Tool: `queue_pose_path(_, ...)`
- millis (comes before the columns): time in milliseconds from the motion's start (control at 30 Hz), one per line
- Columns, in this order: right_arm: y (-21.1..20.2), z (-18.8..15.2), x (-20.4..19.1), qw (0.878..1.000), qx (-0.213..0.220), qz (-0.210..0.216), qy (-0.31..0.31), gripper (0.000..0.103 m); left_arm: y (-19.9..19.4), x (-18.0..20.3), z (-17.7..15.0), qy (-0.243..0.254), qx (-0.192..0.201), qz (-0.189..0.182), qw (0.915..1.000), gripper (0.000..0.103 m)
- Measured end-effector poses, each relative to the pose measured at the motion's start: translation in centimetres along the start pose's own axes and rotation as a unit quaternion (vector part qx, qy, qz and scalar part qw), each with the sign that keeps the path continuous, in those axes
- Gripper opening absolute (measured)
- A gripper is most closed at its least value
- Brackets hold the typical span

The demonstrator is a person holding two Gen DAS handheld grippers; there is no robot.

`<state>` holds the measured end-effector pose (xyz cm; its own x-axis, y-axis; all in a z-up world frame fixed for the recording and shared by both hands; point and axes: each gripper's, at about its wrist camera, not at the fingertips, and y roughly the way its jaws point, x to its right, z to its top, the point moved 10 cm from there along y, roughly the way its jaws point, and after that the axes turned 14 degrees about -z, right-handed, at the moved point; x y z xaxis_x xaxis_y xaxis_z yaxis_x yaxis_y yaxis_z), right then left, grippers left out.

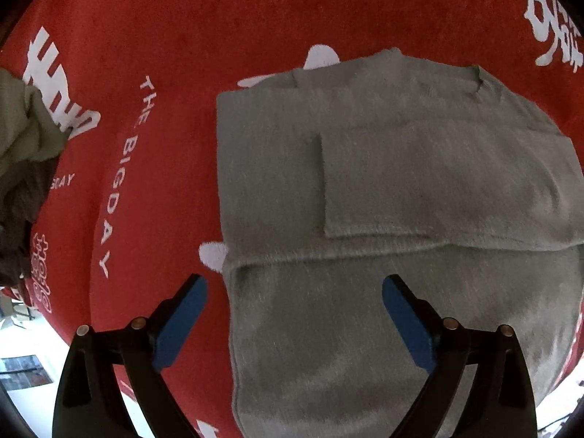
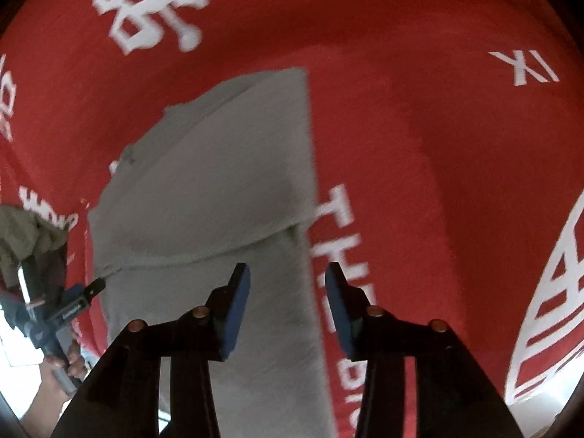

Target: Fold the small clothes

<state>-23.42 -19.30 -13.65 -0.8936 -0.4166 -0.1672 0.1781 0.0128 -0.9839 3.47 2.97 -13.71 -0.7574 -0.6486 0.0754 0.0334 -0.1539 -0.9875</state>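
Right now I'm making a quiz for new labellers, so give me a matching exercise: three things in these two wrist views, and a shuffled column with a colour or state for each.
Things:
1. fuzzy knit sweater
2. printed tablecloth
3. left gripper

Colour or state:
a. red with white lettering
b. jaws wide open, nothing between the blue pads
c. grey, partly folded flat

Pairs: 1-c, 2-a, 3-b

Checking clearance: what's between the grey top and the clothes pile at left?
Bare red cloth with white lettering, nothing else, between the grey top and the pile. Clearest in the left wrist view.
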Motion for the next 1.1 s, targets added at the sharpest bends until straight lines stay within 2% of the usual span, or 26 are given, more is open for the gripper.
queue_pose_path(267, 1.8, -2.4, -3.6, 0.999, -0.029, 0.003, -0.033, 0.049, 0.2, 2.6, -1.8, 0.007, -0.023, -0.027, 0.9994, 0.097)
queue_pose_path(633, 1.9, -3.9, -5.0, 0.998, -0.034, 0.001, -0.061, 0.067, 0.9, 5.0, -3.3, 0.007, -0.043, -0.046, 0.9980, 0.097)
queue_pose_path(933, 2.0, -4.2, -5.3, 0.997, -0.034, -0.004, -0.074, 0.067, 1.4, 6.5, -3.4, 0.016, -0.055, -0.048, 0.9972, 0.097)
queue_pose_path(1100, 2.2, -3.8, -4.6, 0.997, -0.034, -0.003, -0.064, 0.067, 1.2, 6.7, -2.7, 0.023, -0.044, -0.044, 0.9978, 0.097)
